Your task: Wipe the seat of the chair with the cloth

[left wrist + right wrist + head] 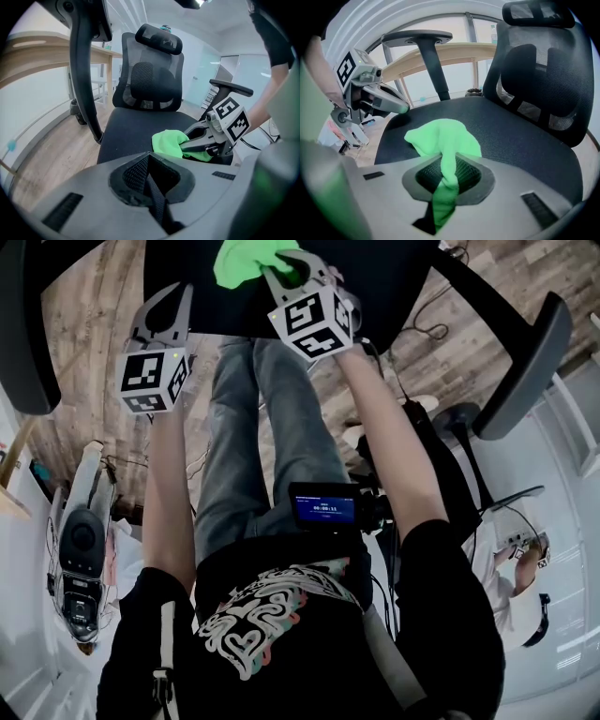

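The head camera looks steeply down past the person's torso (281, 634), with the chair seat (394, 277) far off at 12 o'clock. Each tool camera rides low and close over that seat. The left one shows the right tool (199, 146) at 3 o'clock. The right one shows the left tool (399, 107) at 9 o'clock. All three views share the cloth (246, 261).

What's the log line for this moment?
step: wipe seat | right gripper: jaws shut on cloth, cloth lying on seat | left gripper: jaws shut, empty, at seat edge, clear of cloth
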A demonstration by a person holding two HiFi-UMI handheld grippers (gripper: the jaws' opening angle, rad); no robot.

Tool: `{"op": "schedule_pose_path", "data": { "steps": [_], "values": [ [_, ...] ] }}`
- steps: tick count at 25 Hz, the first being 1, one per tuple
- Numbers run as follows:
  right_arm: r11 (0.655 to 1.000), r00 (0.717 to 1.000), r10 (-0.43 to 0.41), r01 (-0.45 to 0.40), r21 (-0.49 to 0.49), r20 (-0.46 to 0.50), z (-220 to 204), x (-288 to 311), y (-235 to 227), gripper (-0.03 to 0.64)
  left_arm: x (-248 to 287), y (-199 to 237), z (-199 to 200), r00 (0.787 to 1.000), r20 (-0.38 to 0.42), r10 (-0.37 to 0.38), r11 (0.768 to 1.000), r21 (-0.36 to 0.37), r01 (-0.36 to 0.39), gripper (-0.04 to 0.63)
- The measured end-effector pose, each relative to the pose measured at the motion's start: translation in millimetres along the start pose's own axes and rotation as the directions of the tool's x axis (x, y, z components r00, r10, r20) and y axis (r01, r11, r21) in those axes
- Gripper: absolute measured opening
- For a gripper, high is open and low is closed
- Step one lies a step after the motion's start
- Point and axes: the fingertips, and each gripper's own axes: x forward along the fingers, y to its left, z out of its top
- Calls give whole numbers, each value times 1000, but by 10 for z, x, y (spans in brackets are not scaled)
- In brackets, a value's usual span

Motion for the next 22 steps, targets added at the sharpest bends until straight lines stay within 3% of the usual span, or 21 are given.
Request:
{"op": "schedule_pose_path", "data": {
  "steps": [7,22],
  "values": [
    [1000,999,-26,26,12,20,-85,3,46,57,101,-78,-12,1000,-3,-26,1000,16,26,2],
    [978,992,-125,120,169,19,-501,-309,-186,57,416,-403,117,991,-36,-130,984,122,133,2]
  ]
}}
